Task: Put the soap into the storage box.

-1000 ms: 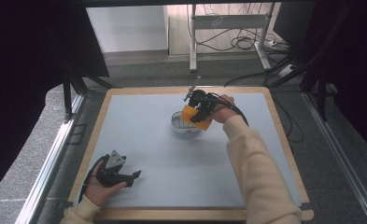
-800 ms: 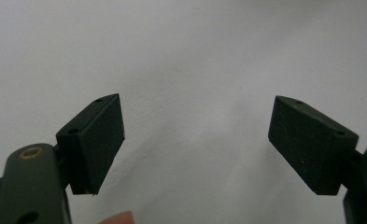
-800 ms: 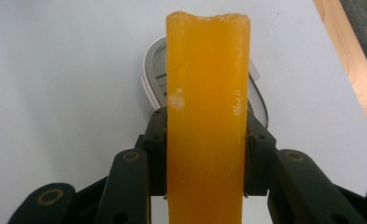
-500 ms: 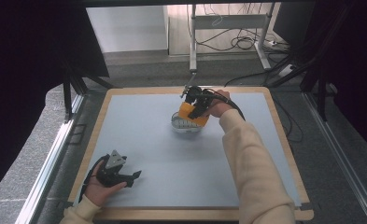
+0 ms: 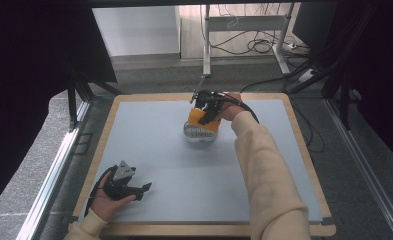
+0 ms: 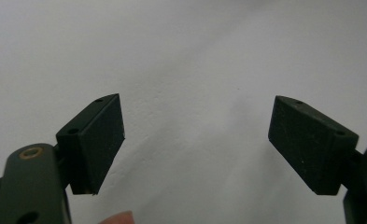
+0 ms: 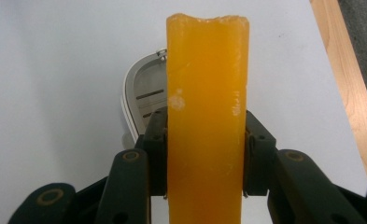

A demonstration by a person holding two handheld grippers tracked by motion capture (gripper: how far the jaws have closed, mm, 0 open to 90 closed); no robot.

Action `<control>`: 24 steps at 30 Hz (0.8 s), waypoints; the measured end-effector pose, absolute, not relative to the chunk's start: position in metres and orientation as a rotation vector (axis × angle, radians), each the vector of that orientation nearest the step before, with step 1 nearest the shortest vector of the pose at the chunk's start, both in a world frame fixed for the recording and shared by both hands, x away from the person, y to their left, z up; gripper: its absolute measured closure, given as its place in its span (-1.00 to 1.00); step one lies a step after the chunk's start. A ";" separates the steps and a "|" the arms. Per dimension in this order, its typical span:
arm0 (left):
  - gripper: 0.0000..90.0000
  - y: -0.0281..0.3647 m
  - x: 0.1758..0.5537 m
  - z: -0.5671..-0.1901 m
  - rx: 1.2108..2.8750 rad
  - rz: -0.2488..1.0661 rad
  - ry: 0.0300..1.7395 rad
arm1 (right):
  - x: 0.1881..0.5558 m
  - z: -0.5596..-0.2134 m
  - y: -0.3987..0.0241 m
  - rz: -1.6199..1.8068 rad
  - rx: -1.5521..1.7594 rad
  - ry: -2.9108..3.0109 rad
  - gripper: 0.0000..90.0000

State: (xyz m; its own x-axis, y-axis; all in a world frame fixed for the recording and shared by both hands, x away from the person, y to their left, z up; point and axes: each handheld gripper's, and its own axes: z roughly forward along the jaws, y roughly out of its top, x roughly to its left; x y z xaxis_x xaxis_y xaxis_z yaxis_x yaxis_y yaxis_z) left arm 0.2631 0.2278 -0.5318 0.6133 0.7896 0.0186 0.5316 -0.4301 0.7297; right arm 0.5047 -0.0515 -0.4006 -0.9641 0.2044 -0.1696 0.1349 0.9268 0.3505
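The right gripper (image 7: 204, 154) clamps an orange block (image 7: 207, 116) between its jaws, held above a white slotted dish (image 5: 199, 132). The left gripper (image 6: 195, 144) rests open over the bare table (image 5: 149, 150). No writing is readable.

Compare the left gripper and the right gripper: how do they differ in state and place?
The left gripper has its black jaws wide apart with nothing between them; the right gripper is clamped on a tall orange block. The left one rests low near the table's near left corner; the right one is over a white slotted object mid-table. Both are hand-held.
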 end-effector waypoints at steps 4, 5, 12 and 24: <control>-0.58 0.227 0.263 -0.531 2.136 0.475 1.030 | 0.508 -0.403 -0.049 0.494 0.236 2.882 0.37; -0.58 0.226 0.263 -0.532 2.137 0.474 1.029 | 0.509 -0.404 -0.049 0.492 0.228 2.882 0.37; -0.58 0.225 0.264 -0.532 2.145 0.476 1.026 | 0.511 -0.412 -0.044 0.444 0.165 2.903 0.37; -0.58 0.223 0.265 -0.533 2.145 0.470 1.026 | 0.514 -0.431 -0.035 0.359 0.087 2.957 0.37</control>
